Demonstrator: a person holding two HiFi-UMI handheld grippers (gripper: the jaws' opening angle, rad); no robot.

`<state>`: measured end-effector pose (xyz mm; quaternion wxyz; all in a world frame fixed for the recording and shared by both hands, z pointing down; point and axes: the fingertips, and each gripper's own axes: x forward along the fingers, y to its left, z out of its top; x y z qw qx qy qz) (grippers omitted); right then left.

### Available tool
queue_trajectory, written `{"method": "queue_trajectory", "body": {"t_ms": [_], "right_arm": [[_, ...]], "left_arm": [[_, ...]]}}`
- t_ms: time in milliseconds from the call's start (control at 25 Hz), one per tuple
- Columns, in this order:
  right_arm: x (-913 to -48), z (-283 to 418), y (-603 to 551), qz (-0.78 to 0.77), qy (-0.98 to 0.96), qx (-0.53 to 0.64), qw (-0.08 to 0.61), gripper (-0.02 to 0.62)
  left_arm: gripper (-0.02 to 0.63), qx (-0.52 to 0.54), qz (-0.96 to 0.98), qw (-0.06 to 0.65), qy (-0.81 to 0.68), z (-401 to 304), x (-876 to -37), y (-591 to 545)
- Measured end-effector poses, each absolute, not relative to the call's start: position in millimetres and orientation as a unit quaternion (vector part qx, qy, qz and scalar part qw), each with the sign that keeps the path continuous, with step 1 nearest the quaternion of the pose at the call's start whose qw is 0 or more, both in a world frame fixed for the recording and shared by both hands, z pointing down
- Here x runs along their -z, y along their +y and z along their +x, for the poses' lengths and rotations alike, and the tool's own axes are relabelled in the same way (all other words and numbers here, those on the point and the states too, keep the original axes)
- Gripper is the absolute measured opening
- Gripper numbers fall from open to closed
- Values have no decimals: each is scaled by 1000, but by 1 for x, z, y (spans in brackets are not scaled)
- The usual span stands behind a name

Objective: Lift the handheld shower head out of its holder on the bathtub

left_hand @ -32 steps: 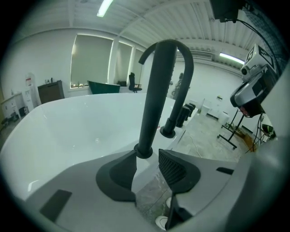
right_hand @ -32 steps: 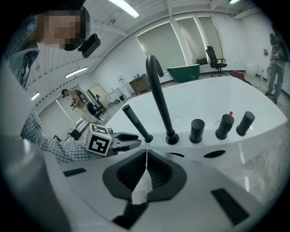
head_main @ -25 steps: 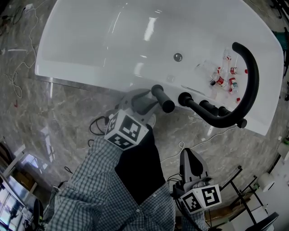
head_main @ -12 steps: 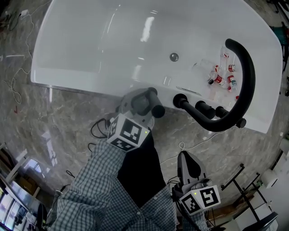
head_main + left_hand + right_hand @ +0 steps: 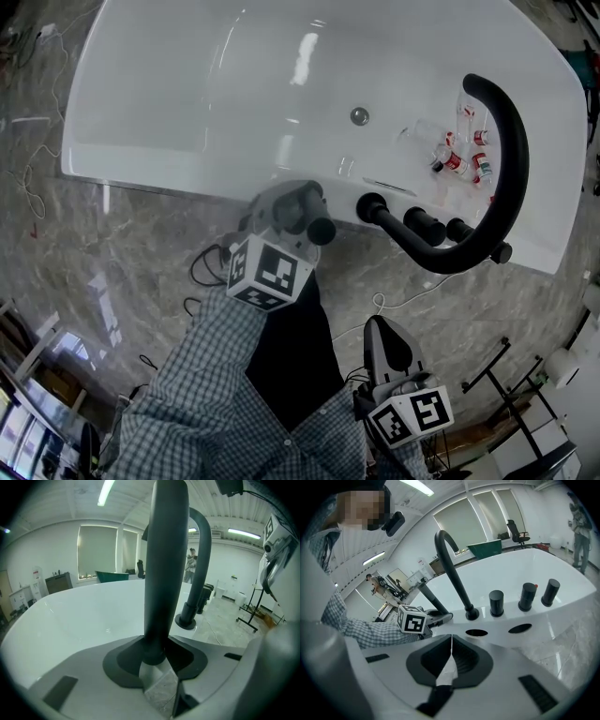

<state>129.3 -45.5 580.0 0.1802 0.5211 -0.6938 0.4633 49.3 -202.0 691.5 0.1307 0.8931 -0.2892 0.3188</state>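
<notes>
The black shower head handle [image 5: 317,221] stands at the near rim of the white bathtub [image 5: 187,66], left of the tap. My left gripper [image 5: 298,208] reaches over the rim around it. In the left gripper view the handle [image 5: 165,573] rises straight up between the two dark pads [image 5: 123,663], which meet it on both sides as the left gripper [image 5: 157,660] closes. My right gripper [image 5: 389,342] hangs back over the floor with its jaws together and nothing in them [image 5: 450,641]. It sees the handle [image 5: 431,597] from the side.
A tall black arched spout [image 5: 511,150] and three black knobs [image 5: 424,225] stand on the rim just right of the handle. Several small bottles [image 5: 459,161] lie inside the tub near the spout. Cables [image 5: 211,267] trail over the marble floor below the rim.
My left gripper has pushed forward over the rim, so the handle now sits deeper between its jaws. The right gripper has stayed where it was.
</notes>
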Motion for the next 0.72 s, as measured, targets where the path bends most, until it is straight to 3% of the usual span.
{"method": "queue_trajectory", "body": {"t_ms": [720], "right_arm": [[-579, 132, -51, 522, -695, -462, 175, 18]], "left_arm": [[141, -334, 893, 124, -276, 49, -678, -202]]}}
